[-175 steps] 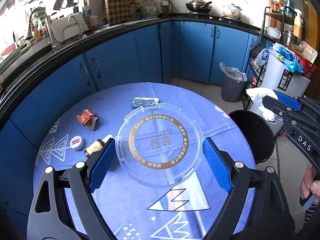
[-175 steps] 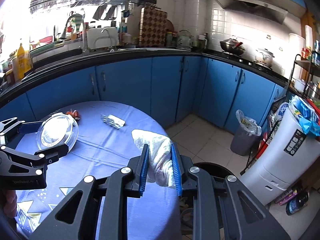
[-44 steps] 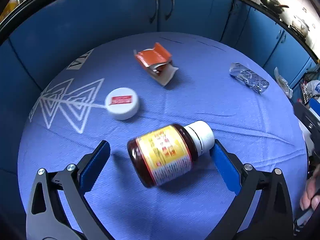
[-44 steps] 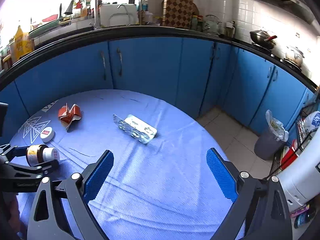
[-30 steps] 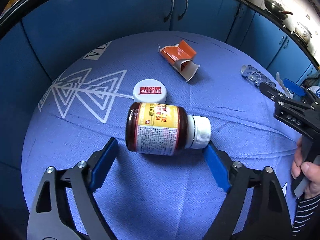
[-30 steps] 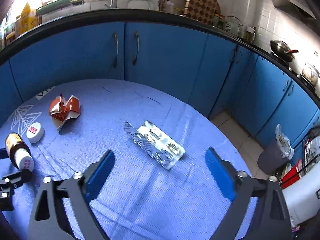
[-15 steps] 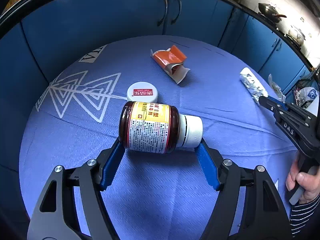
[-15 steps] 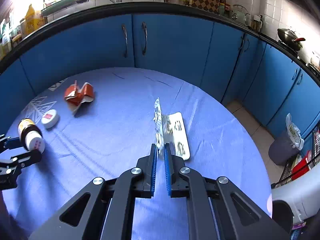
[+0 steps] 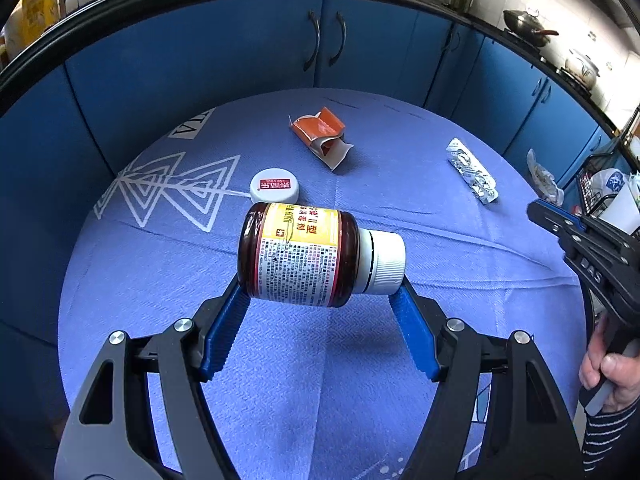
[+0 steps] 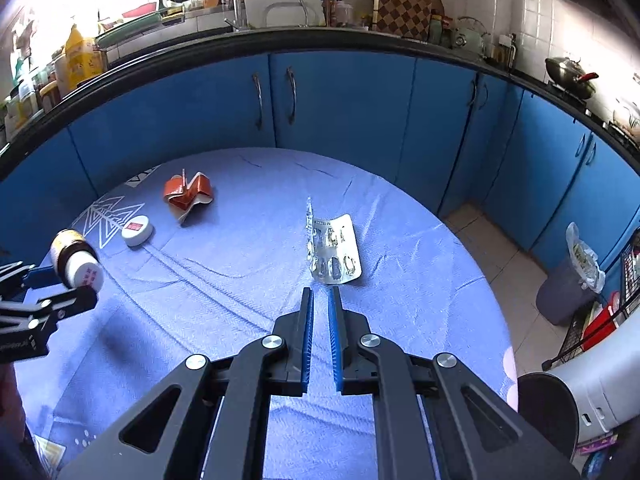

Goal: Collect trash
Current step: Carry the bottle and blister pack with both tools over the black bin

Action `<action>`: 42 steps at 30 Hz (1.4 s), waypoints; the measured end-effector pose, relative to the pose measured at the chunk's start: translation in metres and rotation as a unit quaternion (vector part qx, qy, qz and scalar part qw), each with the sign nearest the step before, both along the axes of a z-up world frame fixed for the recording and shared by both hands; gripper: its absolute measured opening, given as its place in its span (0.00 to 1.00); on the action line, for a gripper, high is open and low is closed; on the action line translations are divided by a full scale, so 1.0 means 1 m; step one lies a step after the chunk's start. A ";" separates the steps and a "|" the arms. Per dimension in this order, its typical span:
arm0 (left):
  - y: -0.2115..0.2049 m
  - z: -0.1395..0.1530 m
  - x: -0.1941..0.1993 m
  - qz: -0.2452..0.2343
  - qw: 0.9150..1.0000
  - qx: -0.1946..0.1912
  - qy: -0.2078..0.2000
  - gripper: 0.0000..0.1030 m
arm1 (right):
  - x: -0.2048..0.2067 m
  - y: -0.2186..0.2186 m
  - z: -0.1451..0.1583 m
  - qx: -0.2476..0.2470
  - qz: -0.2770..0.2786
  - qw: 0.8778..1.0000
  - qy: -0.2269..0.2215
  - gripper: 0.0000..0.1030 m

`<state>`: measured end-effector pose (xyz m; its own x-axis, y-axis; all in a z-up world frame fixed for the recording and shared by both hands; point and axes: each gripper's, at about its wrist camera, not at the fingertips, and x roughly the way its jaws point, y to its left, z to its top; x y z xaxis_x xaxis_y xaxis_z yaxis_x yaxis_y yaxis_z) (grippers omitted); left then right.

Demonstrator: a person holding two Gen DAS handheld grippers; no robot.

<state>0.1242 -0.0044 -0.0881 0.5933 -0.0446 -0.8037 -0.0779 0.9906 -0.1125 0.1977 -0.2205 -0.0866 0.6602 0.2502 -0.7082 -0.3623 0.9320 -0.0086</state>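
Left gripper [image 9: 322, 300]: its blue pads pinch a brown glass medicine bottle [image 9: 300, 256] lying sideways, one pad at the bottle's base, the other at its white ribbed screw cap; the bottle hangs clear above the table.
Bottle label: a yellow band with red Chinese characters and "II", then dense small black print on white that is too fine to read; the cap top, seen from the right wrist view, carries a red square mark.
Right gripper [image 10: 321, 312]: its blue pads are pressed together with only a thin slit between them; the fingertips sit at the near end of a silver foil blister pack [image 10: 334, 250], and whether they actually nip its edge is hard to tell. Its black body shows white letters "DAS" in the left wrist view, held by a hand [image 9: 612, 380] in a striped sleeve.
Blister pack: bent, one strip standing upright on edge, the other flat on the cloth, its pockets broken open.
Table [image 9: 160, 280]: round, covered in blue cloth with white triangle line patterns and partly visible white lettering.
White round lid [image 9: 275, 187]: flat on the cloth just beyond the bottle, with a red rectangular label of white characters.
Orange and white torn carton [image 9: 320, 136]: crumpled, farther back on the cloth.
Floor: a grey bin lined with a plastic bag [image 10: 568, 284] stands by the blue cabinets.
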 end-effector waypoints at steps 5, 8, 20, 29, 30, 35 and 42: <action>0.004 0.010 0.006 0.003 1.000 0.006 -0.013 0.69 | 0.021 0.013 -0.006 -0.020 -0.006 1.000 0.001 0.12; 0.006 0.012 0.016 0.006 1.000 0.013 -0.018 0.69 | 0.033 0.017 -0.011 -0.019 -0.016 1.000 0.005 0.70; 0.014 -0.002 0.051 0.011 1.000 0.004 -0.007 0.69 | 0.076 0.012 -0.028 0.002 -0.021 0.999 0.025 0.62; 0.014 -0.004 0.053 0.009 1.000 0.001 -0.003 0.69 | 0.063 0.018 -0.034 0.002 0.000 0.999 0.042 0.33; 0.013 -0.003 0.051 0.008 1.000 0.002 -0.004 0.69 | 0.057 0.018 -0.032 0.001 0.002 0.999 0.040 0.33; 0.009 0.001 0.040 0.004 1.000 0.004 -0.007 0.69 | 0.030 0.013 -0.022 0.001 0.011 0.999 0.032 0.33; -0.002 0.006 0.016 -0.005 1.000 0.007 -0.010 0.69 | -0.010 0.004 -0.006 -0.001 0.018 1.000 0.015 0.33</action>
